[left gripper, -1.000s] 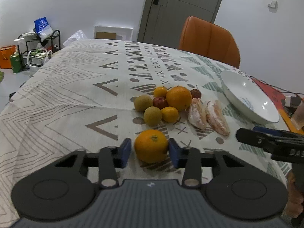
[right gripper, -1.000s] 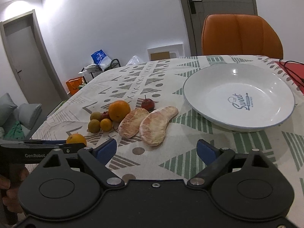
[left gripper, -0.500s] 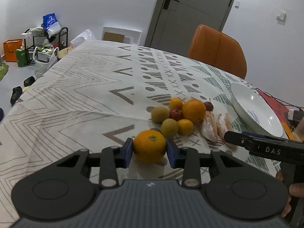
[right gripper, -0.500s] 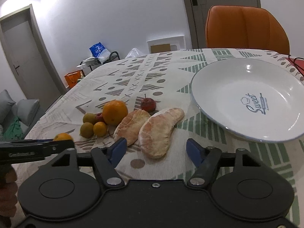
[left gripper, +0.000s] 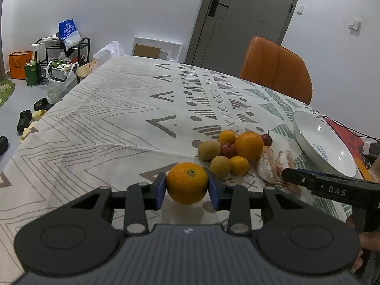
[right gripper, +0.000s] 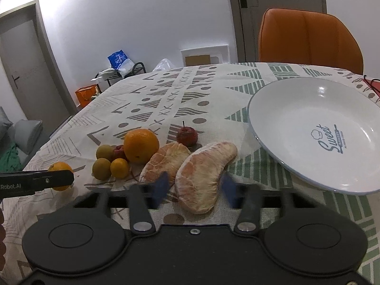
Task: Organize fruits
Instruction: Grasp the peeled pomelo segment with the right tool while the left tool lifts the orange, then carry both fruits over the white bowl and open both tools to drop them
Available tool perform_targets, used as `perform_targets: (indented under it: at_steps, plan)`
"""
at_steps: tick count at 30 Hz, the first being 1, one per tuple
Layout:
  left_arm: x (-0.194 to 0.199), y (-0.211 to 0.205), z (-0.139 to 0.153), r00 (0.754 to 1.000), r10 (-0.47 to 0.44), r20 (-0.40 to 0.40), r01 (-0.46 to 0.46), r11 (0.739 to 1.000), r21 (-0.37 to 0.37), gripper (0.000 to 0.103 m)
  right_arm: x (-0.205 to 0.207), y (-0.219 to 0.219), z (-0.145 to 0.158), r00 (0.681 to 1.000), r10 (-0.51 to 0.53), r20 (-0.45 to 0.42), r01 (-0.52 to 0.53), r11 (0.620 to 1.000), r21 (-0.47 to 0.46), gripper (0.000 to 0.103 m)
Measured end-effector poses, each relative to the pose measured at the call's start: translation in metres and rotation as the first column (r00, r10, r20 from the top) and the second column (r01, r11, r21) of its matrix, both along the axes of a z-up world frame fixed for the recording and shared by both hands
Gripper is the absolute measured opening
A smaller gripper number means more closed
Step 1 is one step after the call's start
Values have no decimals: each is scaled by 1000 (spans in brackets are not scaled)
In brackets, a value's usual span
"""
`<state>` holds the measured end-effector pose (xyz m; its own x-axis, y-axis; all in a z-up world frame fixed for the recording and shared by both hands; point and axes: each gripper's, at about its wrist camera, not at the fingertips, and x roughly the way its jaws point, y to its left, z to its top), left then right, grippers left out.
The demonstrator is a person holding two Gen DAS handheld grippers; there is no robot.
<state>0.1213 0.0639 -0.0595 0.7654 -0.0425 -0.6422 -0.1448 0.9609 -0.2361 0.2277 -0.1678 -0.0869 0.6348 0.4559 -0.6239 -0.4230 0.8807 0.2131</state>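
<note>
Left wrist view shows your left gripper (left gripper: 187,188) squeezing an orange (left gripper: 187,182), lifted a little above the tablecloth (left gripper: 106,128). Your right gripper (right gripper: 193,186) has just been closing around the near pomelo piece (right gripper: 203,178). Its blue pads are blurry, so you can't tell if they touch it. The white plate (right gripper: 308,109) sits just to the right.
</note>
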Motion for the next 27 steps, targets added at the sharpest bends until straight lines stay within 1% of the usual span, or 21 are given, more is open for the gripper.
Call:
perform_targets:
  at_steps: [4,9,27]
  plan:
    - [-3,-4,0,1000,0,4,0,1000,-1,36,-4,-9,1,999,29,-15,-28,998,50,37]
    - [-3,-10,4,1000,-8,16,8,1000,8,36,-14,-16,2,999,47,-12,-46,996,82,37]
    - [3,-48,26,993,-79,84,75,996,51,36,-35,-44,31,995,66,77,-81,977,197,37]
